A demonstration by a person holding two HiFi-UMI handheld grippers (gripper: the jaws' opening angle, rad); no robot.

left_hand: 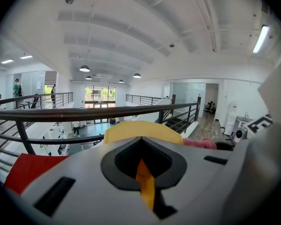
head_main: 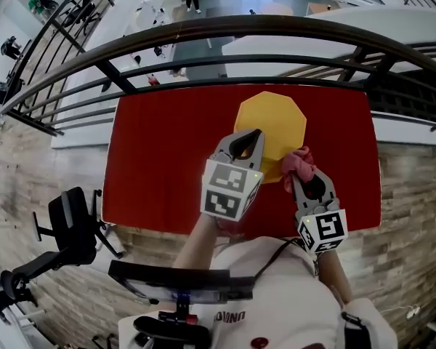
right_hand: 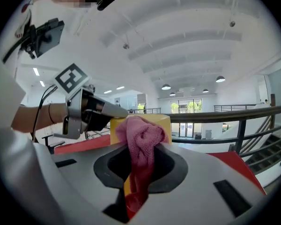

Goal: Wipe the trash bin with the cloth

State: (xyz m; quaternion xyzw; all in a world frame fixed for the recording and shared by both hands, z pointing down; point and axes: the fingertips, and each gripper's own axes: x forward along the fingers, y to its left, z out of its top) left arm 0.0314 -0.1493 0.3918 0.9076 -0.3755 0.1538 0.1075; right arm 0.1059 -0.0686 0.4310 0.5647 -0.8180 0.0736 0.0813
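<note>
Mind the railing [head_main: 225, 31] first. It runs just past the far edge of the red counter [head_main: 152, 166], and beyond it the space drops to a lower floor where people are walking. Anything knocked off that side could fall a long way.

The yellow trash bin [head_main: 276, 115] stands at the far middle of the counter, close to that edge. If you scrub away from yourself, I judge the bin could slide or tip toward the rail. Stroking sideways or toward you looks safer.

Your left tool [head_main: 254, 135] sits at the bin's near-left edge. Its jaws are drawn down to a thin slit with a yellow strip caught in it, which I read as the bin's edge pinched between them. That hold looks shallow. A hard push from the other side may twist the bin out of it, or lever the bin up on one side.

Your right tool [head_main: 302, 174] is clamped on the pink cloth [head_main: 296, 162], just beside the bin's near-right edge. Only a bunched wad pokes past the jaws, and a tail hangs below. The tool's hard tips may therefore scrape the bin before fabric does. The tail could also snag, or the cloth could pull free as you drag it.
</note>
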